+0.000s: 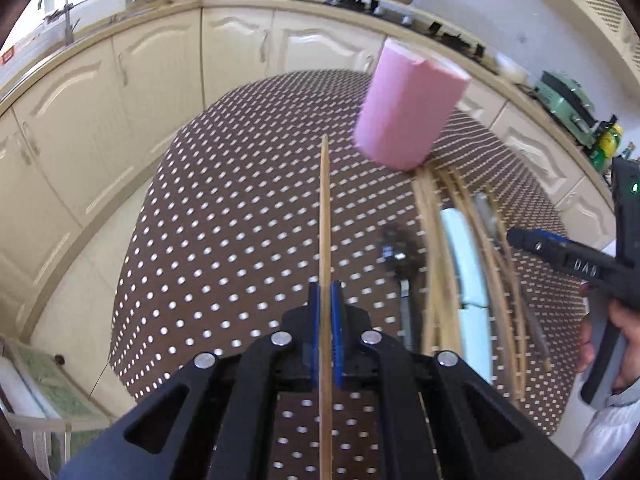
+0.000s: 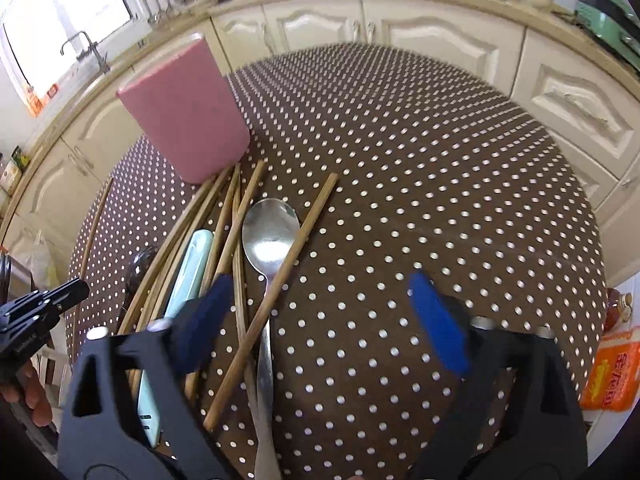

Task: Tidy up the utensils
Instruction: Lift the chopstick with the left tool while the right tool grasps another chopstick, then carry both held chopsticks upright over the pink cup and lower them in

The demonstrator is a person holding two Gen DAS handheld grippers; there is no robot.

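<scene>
Left gripper (image 1: 326, 304): its blue pads were closed on a single wooden chopstick (image 1: 325, 216), which ran forward between them and pointed toward the far side of the table.
Right gripper (image 2: 320, 320): jaws spread wide, holding nothing, hovering above the pile of utensils.
Holder: a pink cup (image 1: 408, 112) stood upright on the brown polka-dot tablecloth (image 1: 240, 200), at the far end of the pile.
Pile: loose chopsticks (image 2: 240, 216), a metal spoon (image 2: 271, 236) and a pale blue case (image 2: 192, 268) lay together on the cloth just in front of the cup.
Step in hand: probably carrying one chopstick to the cup; most utensils were not yet sorted.
Next move: likely lifting the chopstick's tip over the cup's rim, tilting it downward, then releasing.
Left view only: showed the held chopstick's grip clearly, and the pile blurred at the right.
Right view only: showed the spoon bowl-up with a chopstick crossing its handle, and the cup's flat side; whether the cup held anything could not be told.
</scene>
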